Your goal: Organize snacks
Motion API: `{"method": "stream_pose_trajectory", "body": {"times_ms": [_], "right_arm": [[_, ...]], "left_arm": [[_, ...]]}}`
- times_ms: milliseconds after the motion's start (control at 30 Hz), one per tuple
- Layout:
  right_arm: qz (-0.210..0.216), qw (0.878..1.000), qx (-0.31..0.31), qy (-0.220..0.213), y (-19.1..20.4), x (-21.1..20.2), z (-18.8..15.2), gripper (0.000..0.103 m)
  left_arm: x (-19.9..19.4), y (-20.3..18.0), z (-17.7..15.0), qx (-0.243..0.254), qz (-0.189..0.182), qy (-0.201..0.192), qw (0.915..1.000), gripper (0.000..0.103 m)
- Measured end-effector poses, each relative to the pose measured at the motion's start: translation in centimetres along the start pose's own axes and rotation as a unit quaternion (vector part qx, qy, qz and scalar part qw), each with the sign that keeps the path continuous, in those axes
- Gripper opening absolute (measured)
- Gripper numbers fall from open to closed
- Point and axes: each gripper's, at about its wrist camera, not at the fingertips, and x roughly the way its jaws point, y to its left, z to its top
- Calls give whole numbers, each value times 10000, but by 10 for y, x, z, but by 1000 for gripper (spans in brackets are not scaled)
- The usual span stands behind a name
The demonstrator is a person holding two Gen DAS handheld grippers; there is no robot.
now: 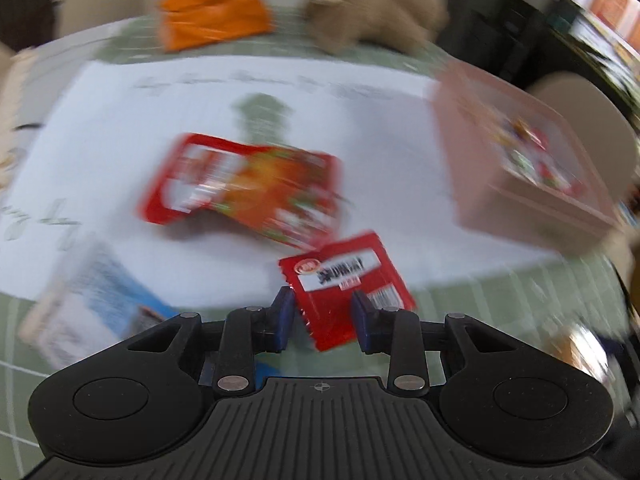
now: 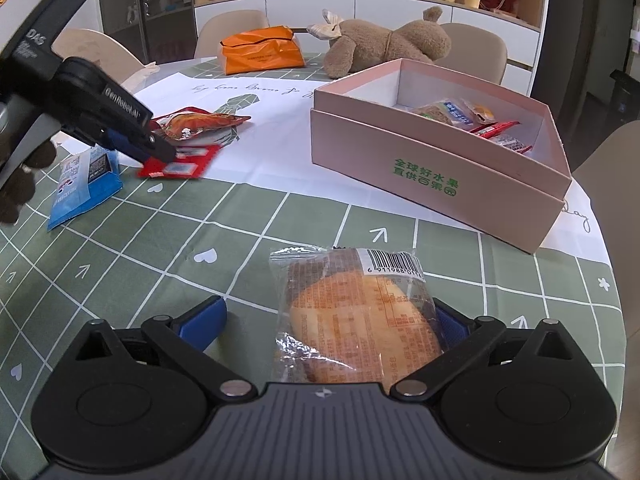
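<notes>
My left gripper (image 1: 324, 312) is shut on a small red snack packet (image 1: 344, 284), its blue pads pressing on both sides. The left wrist view is blurred by motion. From the right wrist view, the left gripper (image 2: 160, 152) holds that red packet (image 2: 180, 164) low over the table's left side. My right gripper (image 2: 326, 322) stands open around a clear-wrapped bread packet (image 2: 352, 320) lying on the green tablecloth; its left finger (image 2: 204, 320) is well clear of the wrapper. A pink box (image 2: 420, 168) at the right, also blurred in the left wrist view (image 1: 532, 216), holds several snacks.
A larger red and orange packet (image 2: 200, 122) lies on the white sheet behind the left gripper. A blue packet (image 2: 84, 184) lies at the left. An orange bag (image 2: 260, 50) and a plush bear (image 2: 384, 46) lie at the far side. Chairs ring the table.
</notes>
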Motion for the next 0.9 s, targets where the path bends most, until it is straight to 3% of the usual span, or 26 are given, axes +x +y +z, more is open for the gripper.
{"method": "stream_pose_trajectory", "body": {"times_ms": [67, 133, 233, 267, 333, 400, 467, 533, 667, 800, 900], "right_arm": [[-7, 10000, 7, -5, 0, 0, 0, 103], [-5, 10000, 4, -6, 0, 0, 0, 103], [-3, 10000, 2, -7, 0, 0, 0, 103], [-4, 10000, 3, -6, 0, 0, 0, 103], [-4, 10000, 4, -10, 0, 0, 0, 103], [-6, 10000, 8, -23, 1, 0, 0, 103], [-5, 10000, 14, -42, 1, -1, -1, 103], [-7, 10000, 18, -65, 1, -1, -2, 103], [5, 10000, 3, -54, 1, -1, -1, 103], [85, 9999, -61, 90, 0, -1, 1, 103], [197, 9994, -153, 257, -2, 0, 6, 103]], "left_arm": [[0, -11, -4, 165, -408, 189, 9989, 35], [-5, -15, -4, 92, -534, 146, 9984, 35], [-16, 7, 9, -783, -286, -296, 9961, 35], [-19, 20, 15, -1218, -161, -449, 9914, 35], [-30, 46, 25, -2070, 267, -836, 9744, 34], [-38, 60, 36, -2392, 612, -1241, 9611, 34], [-32, 63, 54, -2226, 780, -1281, 9633, 34], [-14, 60, 68, -1827, 1053, -1078, 9715, 34], [22, 51, 77, -1007, 1538, -725, 9803, 33], [24, 28, 61, 47, 1316, -802, 9880, 32], [21, 6, 48, 974, 1168, -733, 9857, 32]]}}
